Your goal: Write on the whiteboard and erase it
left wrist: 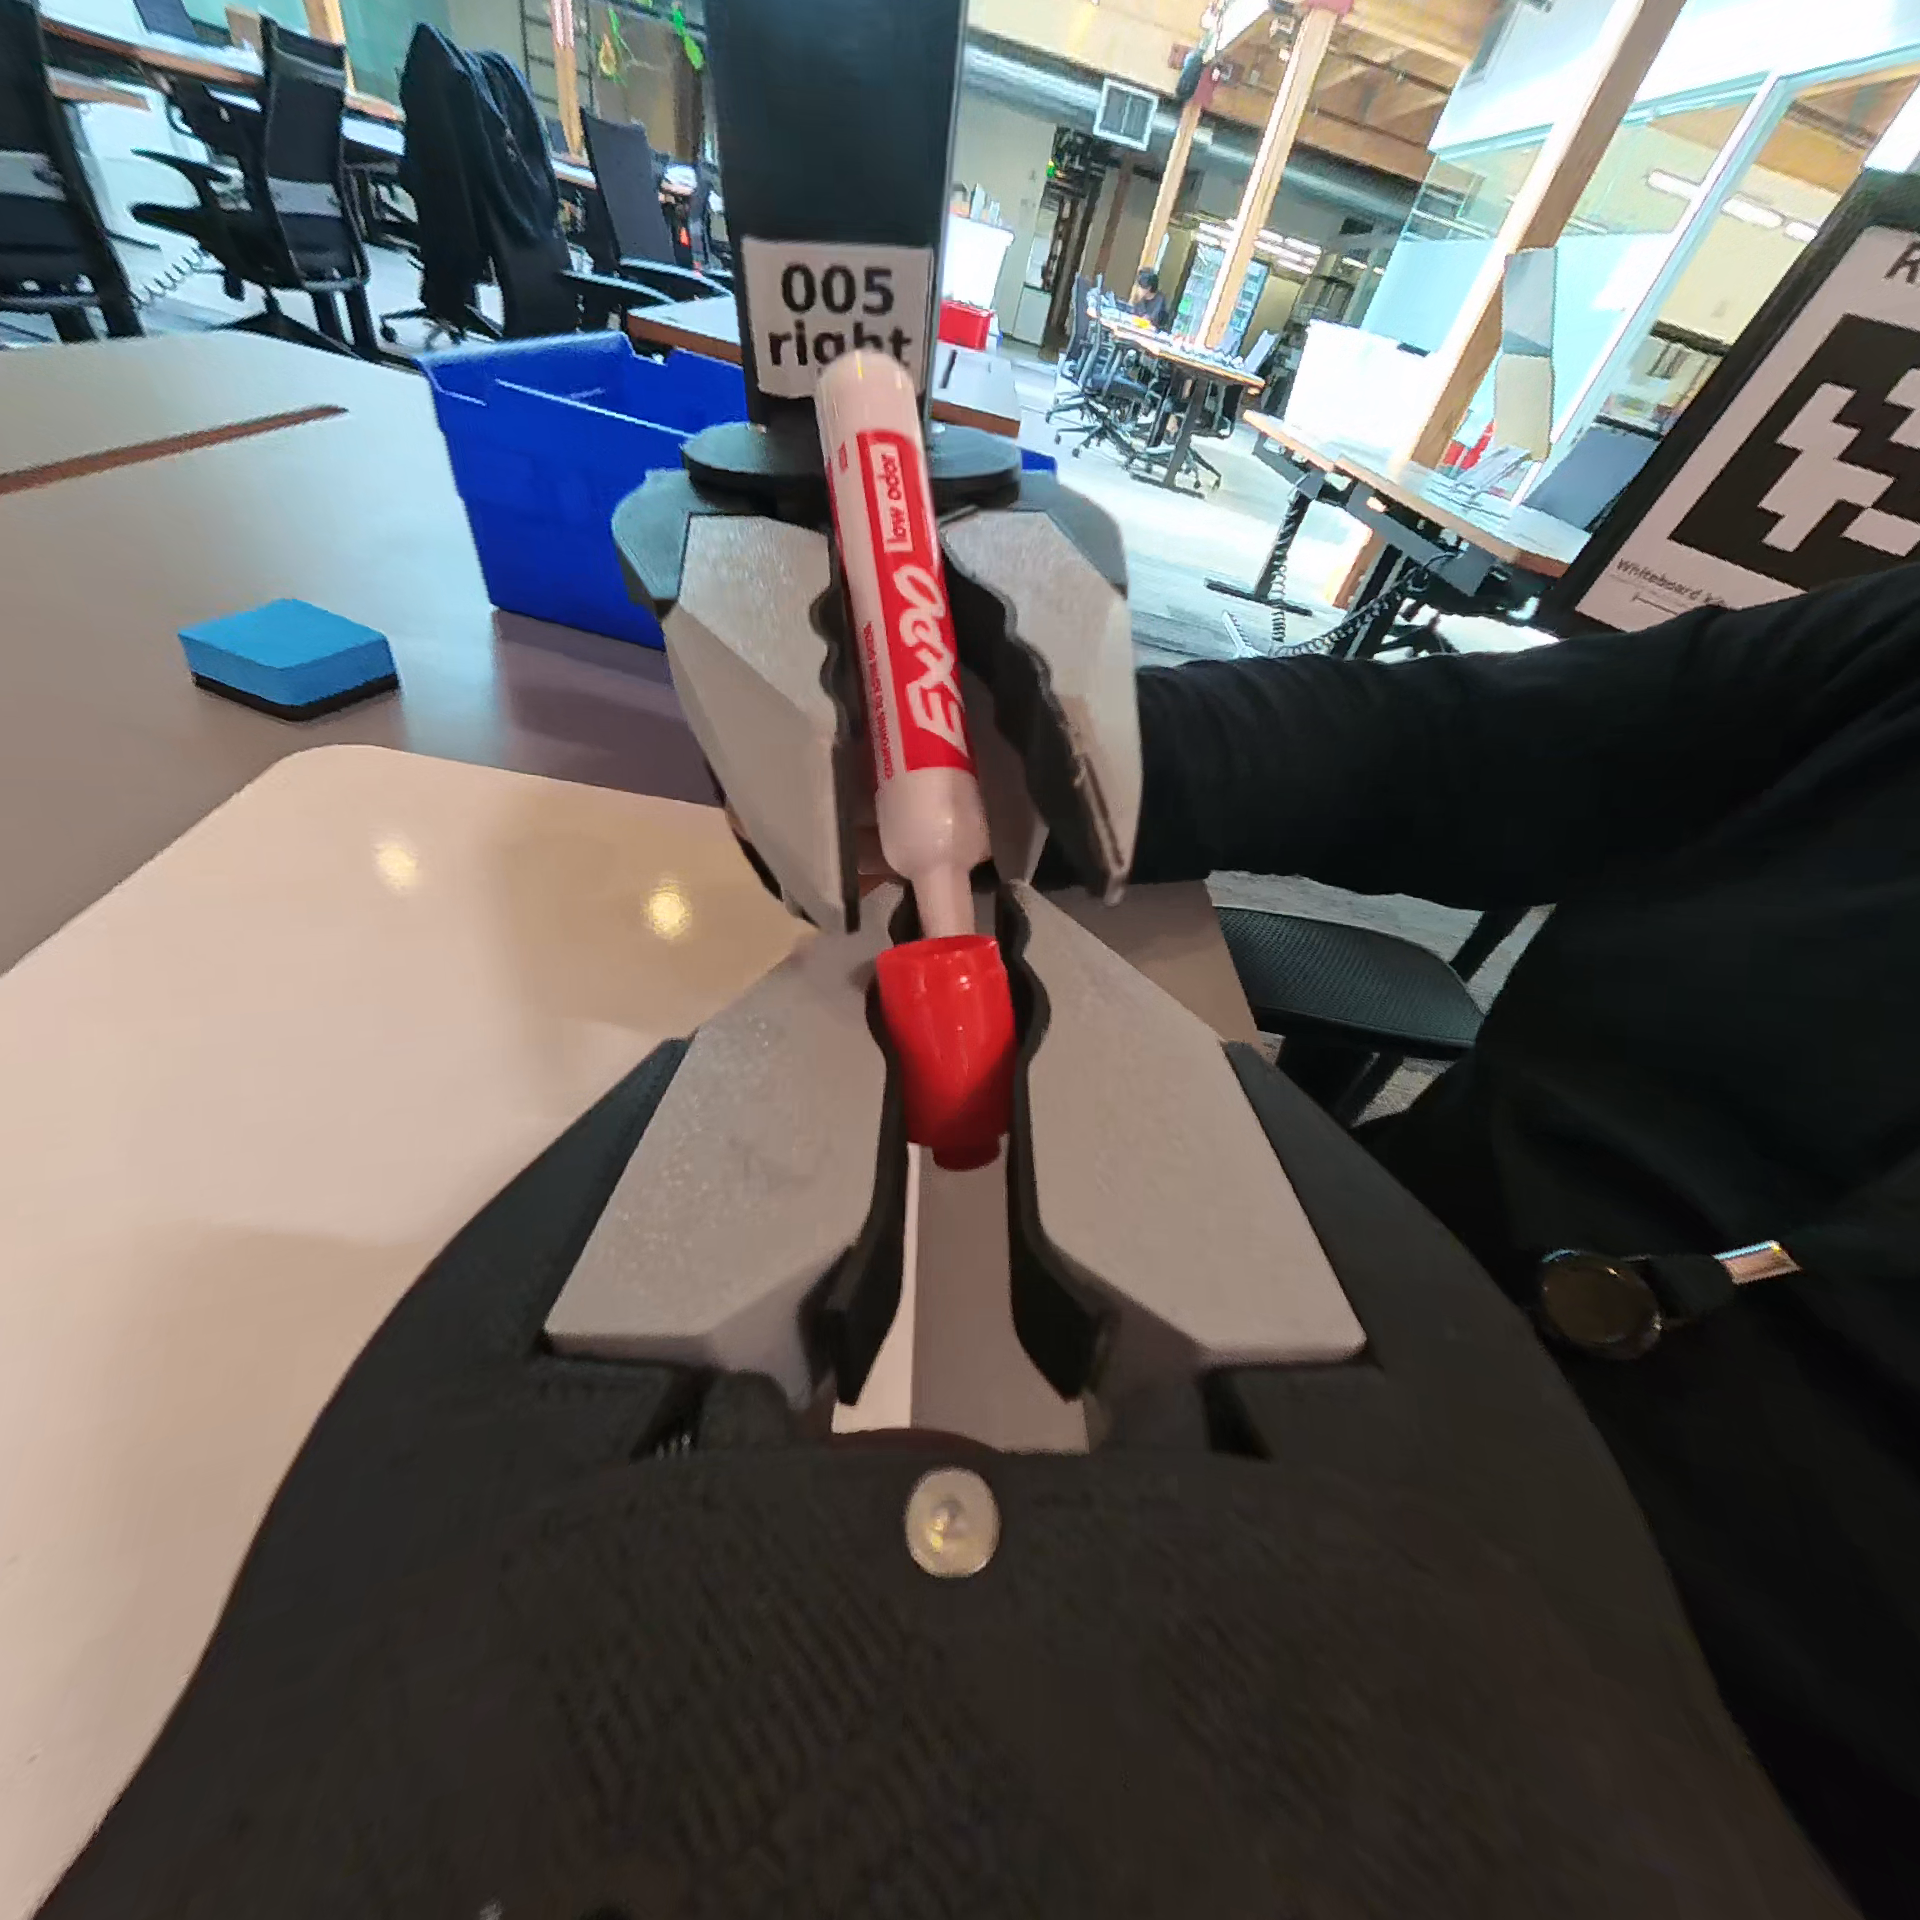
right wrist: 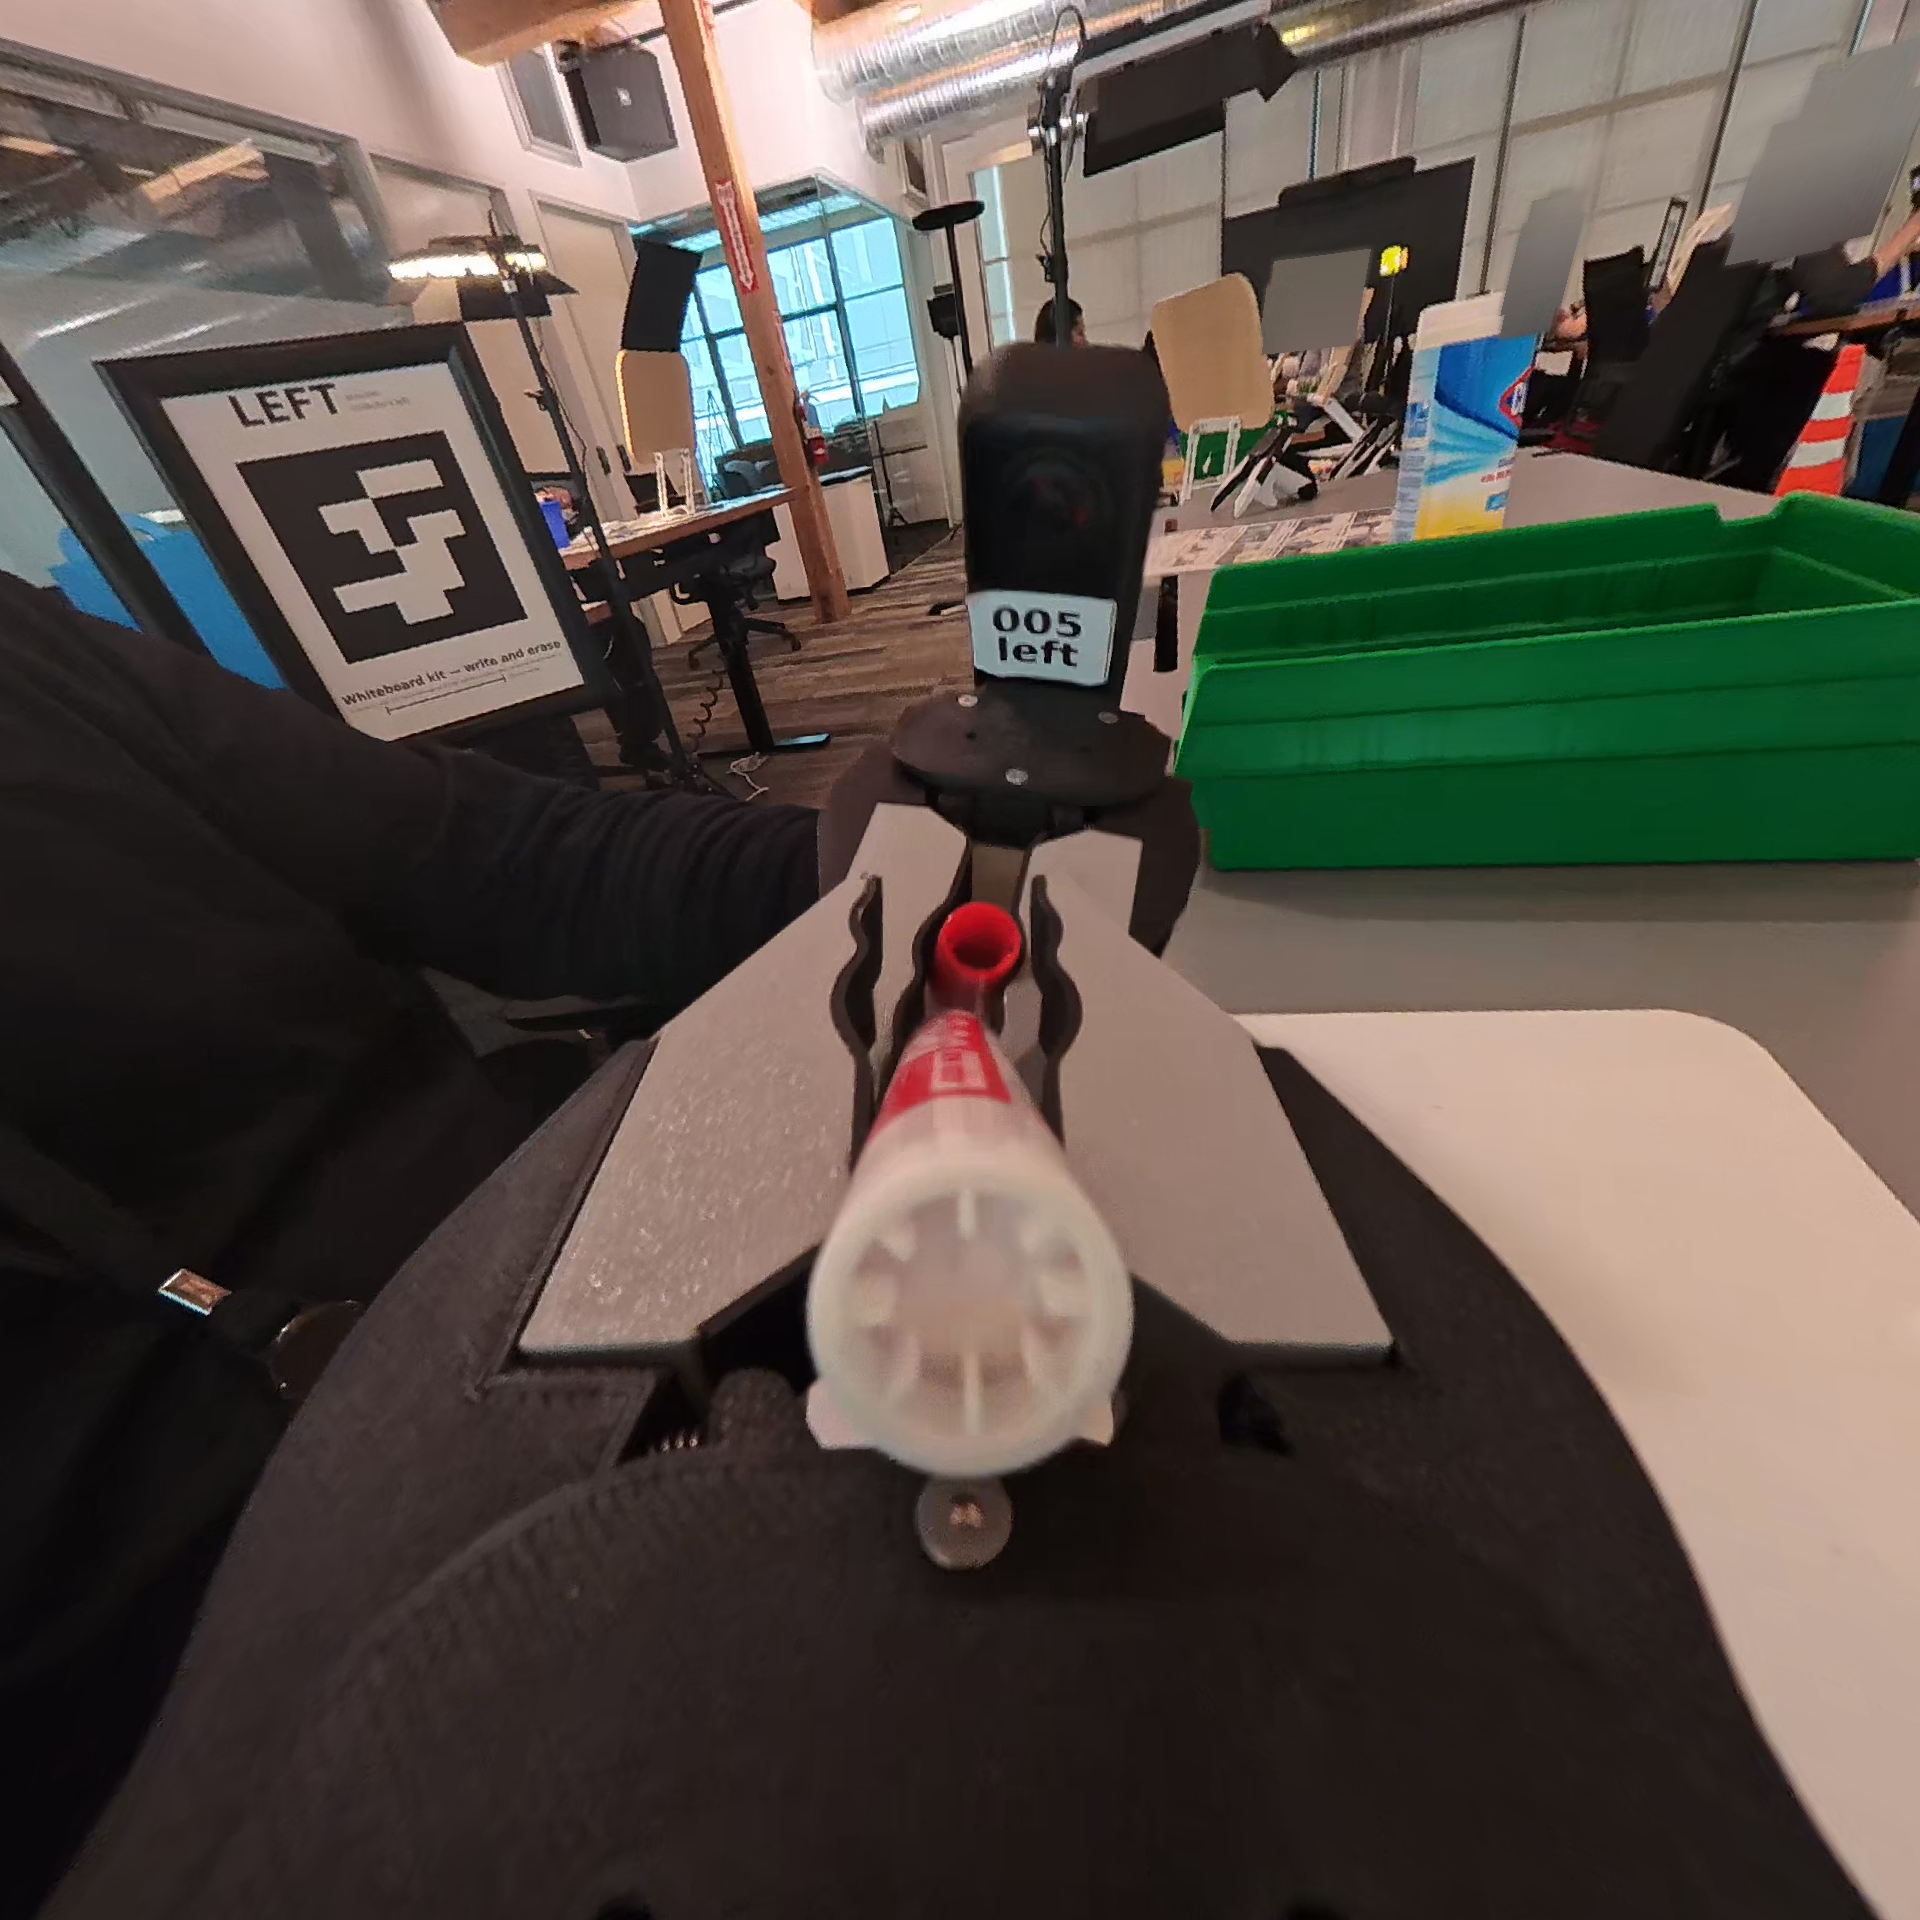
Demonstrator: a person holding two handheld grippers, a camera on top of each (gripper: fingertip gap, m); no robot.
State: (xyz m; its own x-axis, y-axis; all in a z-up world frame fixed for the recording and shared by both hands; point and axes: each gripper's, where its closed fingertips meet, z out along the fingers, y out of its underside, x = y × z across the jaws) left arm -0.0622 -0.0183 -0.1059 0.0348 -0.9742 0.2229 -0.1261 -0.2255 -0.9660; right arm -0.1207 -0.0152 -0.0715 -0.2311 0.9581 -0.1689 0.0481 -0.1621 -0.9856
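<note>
A red-labelled white marker (left wrist: 904, 623) is clamped in my right gripper (left wrist: 951, 894), which faces the left wrist camera. My left gripper (left wrist: 940, 935) is shut on the marker's red cap (left wrist: 940, 1049); the marker's thin white neck enters the cap's mouth. In the right wrist view, the marker's blunt end (right wrist: 966, 1330) points at the camera between my right gripper's (right wrist: 954, 935) fingers. The cap's open rim (right wrist: 977, 948) shows just beyond the marker, held by the left gripper (right wrist: 992, 899). Both grippers hover above the white whiteboard (left wrist: 312, 1039), whose visible part bears no writing. A blue eraser (left wrist: 286, 655) lies on the table beyond it.
A blue bin (left wrist: 561, 488) stands behind the eraser. Stacked green bins (right wrist: 1558, 707) stand past the whiteboard (right wrist: 1558, 1195). Framed black-and-white pattern signs stand at the table's sides (left wrist: 1818, 436) (right wrist: 364, 530). A person's black sleeves (left wrist: 1455, 748) (right wrist: 416, 831) reach in. Office chairs and desks stand behind. Some 6 cm of space lies between my two pairs of fingers. It is some 30 cm from my left tips to the blue eraser (left wrist: 286, 655).
</note>
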